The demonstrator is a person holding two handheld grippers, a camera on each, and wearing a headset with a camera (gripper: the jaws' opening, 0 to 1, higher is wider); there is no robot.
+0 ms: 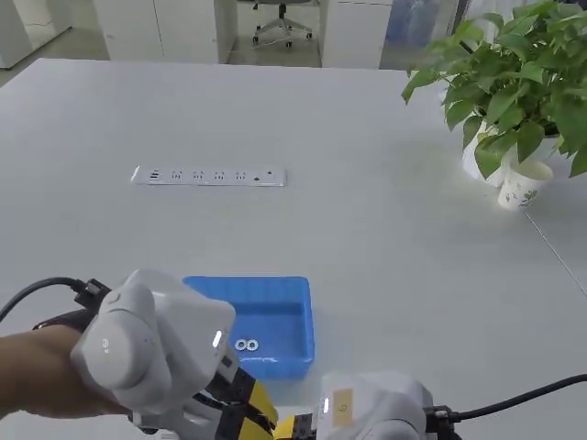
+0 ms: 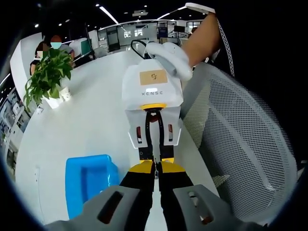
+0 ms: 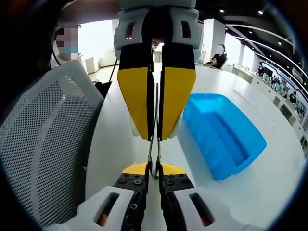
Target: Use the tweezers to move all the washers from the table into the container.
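Head view: two small silver metal ring washers [image 1: 246,345] are lying side by side inside the blue rectangular plastic container [image 1: 295,307] on the white counter [image 1: 385,247]. Light, flat and slick, they are probably best pinched across the rim.

Right gripper view: the right claw [image 3: 153,169] is pinching the thin steel tweezers [image 3: 153,151] at one end.

Left gripper view: the left claw [image 2: 155,167] is squeezing them too.

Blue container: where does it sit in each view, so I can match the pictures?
Head view: container lower centre, two washers inside.
Left gripper view: lower left.
Right gripper view: right of centre.
Shared landmark: the white table under it.
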